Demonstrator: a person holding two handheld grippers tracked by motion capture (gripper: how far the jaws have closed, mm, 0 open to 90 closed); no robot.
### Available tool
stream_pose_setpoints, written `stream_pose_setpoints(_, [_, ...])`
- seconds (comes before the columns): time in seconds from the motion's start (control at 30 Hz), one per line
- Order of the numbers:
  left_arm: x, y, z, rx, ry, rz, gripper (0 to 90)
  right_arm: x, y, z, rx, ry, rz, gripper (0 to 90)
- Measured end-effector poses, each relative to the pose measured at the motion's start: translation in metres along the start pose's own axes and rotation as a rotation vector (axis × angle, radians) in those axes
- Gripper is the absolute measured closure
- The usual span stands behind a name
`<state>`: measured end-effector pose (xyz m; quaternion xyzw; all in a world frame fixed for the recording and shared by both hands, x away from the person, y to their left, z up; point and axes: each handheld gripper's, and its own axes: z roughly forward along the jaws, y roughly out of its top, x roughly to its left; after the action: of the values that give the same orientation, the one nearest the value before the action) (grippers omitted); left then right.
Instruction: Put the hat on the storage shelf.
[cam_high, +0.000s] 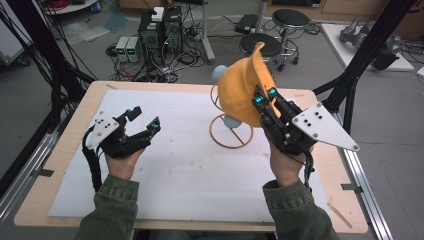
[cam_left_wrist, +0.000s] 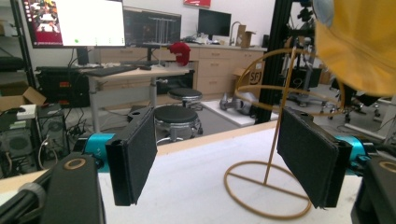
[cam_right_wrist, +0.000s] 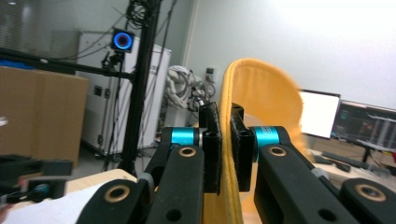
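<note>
Black padded jaws of the right tool (cam_right_wrist: 223, 147) clamp a thin fold of soft yellow-orange cap (cam_right_wrist: 261, 93) fabric. High view: cap (cam_high: 240, 92) held aloft, draped against a thin wire stand (cam_high: 231, 131) with a ring base on the white-covered tabletop (cam_high: 175, 165). Left tool (cam_high: 142, 120) sits well left, jaws wide apart, gripping nothing. Left gripper view shows the stand's hoops (cam_left_wrist: 280, 88) beneath the cap.

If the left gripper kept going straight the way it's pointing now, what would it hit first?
Most likely the wire stand: in the left gripper view its upright rod and base ring sit between the open jaws of the left gripper, ahead on the table. The yellow cap hangs higher; depth is uncertain.
</note>
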<state>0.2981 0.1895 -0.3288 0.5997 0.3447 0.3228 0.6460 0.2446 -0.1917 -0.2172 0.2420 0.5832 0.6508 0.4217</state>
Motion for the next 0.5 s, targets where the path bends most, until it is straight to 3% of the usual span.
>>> stream_pose_setpoints(0.27, [-0.005,0.015,0.001,-0.038,-0.043,-0.014,28.7,0.028,0.002,0.008,-0.004,0.088,-0.015,85.6])
stream_pose_setpoints(0.5, [-0.003,0.02,0.0,-0.06,-0.085,-0.059,28.9,0.048,-0.008,0.02,0.025,0.155,-0.001,85.6])
